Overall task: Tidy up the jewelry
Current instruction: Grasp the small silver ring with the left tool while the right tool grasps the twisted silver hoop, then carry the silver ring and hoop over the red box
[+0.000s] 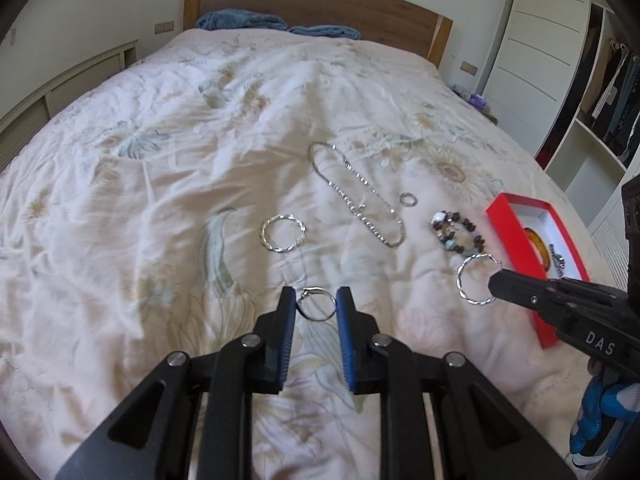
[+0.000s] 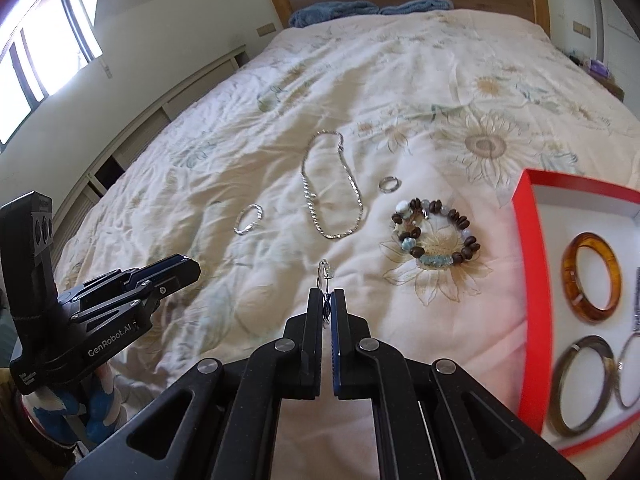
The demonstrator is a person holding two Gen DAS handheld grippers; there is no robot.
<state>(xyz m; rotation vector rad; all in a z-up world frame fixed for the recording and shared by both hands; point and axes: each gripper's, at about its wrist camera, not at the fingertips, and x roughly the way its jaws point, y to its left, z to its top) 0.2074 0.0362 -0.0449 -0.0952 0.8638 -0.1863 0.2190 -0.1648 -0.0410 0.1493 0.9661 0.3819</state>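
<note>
Jewelry lies on a floral bedspread. My left gripper (image 1: pixel 316 300) is open, its jaws on either side of a thin silver ring bangle (image 1: pixel 318 308). My right gripper (image 2: pixel 327 300) is shut on a twisted silver hoop (image 2: pixel 325 276), seen edge-on; in the left wrist view that hoop (image 1: pixel 476 278) hangs from the right gripper's tip (image 1: pixel 496 286). A second twisted hoop (image 1: pixel 283 234), a silver chain necklace (image 1: pixel 356 192), a small ring (image 1: pixel 408 199) and a beaded bracelet (image 2: pixel 434 234) lie on the bed. A red box (image 2: pixel 528 280) at right holds an amber bangle (image 2: pixel 592 278) and dark bangles (image 2: pixel 584 384).
Wooden headboard (image 1: pixel 320 4) and blue folded towels (image 1: pixel 240 20) at the far end. A white wardrobe (image 1: pixel 532 52) with hanging clothes stands at right. A window (image 2: pixel 32 60) and low slatted cabinets (image 2: pixel 120 152) are at left.
</note>
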